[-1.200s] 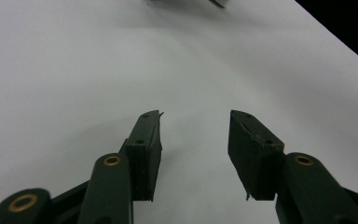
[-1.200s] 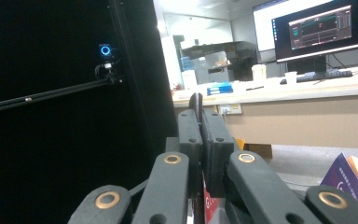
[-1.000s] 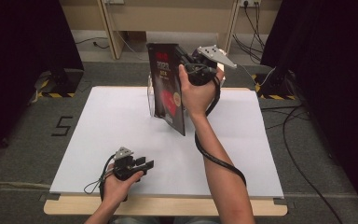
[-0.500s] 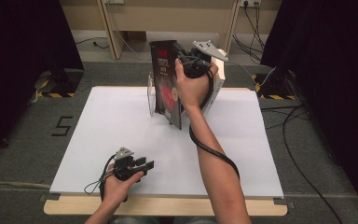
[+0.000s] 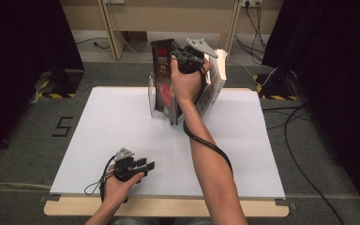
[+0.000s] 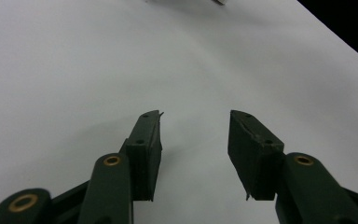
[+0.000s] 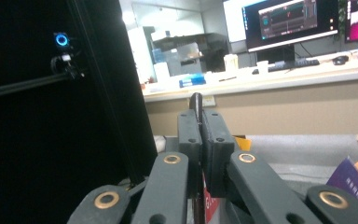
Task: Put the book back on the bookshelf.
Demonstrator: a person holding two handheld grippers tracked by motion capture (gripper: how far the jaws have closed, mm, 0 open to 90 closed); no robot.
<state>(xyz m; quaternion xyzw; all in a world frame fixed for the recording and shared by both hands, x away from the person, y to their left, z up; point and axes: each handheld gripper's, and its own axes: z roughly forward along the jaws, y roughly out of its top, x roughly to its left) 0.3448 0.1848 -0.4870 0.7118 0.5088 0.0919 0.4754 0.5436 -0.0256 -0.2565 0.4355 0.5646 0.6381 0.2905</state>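
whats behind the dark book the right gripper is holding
A second, lighter book leans just behind the dark book, right gripper clamped on it. The rest is covered by hand.

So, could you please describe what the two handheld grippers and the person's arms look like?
Both the left gripper and the right gripper are black, each topped by a grey three-cornered plate. Their dark jaw links carry brass-coloured pivot rivets and flat black pads. A black cable loops along the right forearm. Both forearms are bare, with no sleeves showing.

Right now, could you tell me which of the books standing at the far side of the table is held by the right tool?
The dark-covered book with red print, on the left of the upright group. The right tool is clamped on its top edge; the light-covered book leans free to its right.
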